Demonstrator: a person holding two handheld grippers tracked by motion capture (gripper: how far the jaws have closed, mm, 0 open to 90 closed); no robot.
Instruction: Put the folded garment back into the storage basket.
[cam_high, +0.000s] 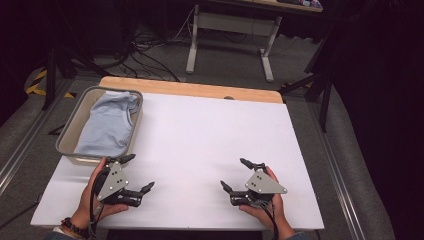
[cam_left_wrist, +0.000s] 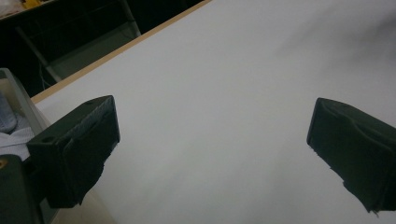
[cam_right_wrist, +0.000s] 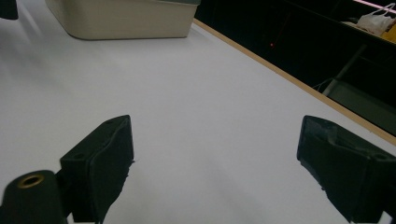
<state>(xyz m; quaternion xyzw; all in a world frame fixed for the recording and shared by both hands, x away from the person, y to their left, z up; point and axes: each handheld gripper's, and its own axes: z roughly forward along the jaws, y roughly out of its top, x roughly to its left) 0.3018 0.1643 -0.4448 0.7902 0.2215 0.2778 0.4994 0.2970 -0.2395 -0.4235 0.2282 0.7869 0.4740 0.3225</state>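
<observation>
Since it lies slumped and creased inside the grey-rimmed bin (cam_high: 70, 131) at the upper left of the high view, the pale blue garment (cam_high: 107, 124) should handle as a light, limp thing that sags and trails when lifted, not fragile. A pinch on a raised fold or on the bunched edge near the bin's far end looks the surest hold. Both tools rest low on the white tabletop (cam_high: 200, 135): the left claw (cam_high: 139, 172), at the lower left just beside the bin's near corner, and the right claw (cam_high: 235, 174), at the lower right, each stand with jaws wide apart, empty.
</observation>
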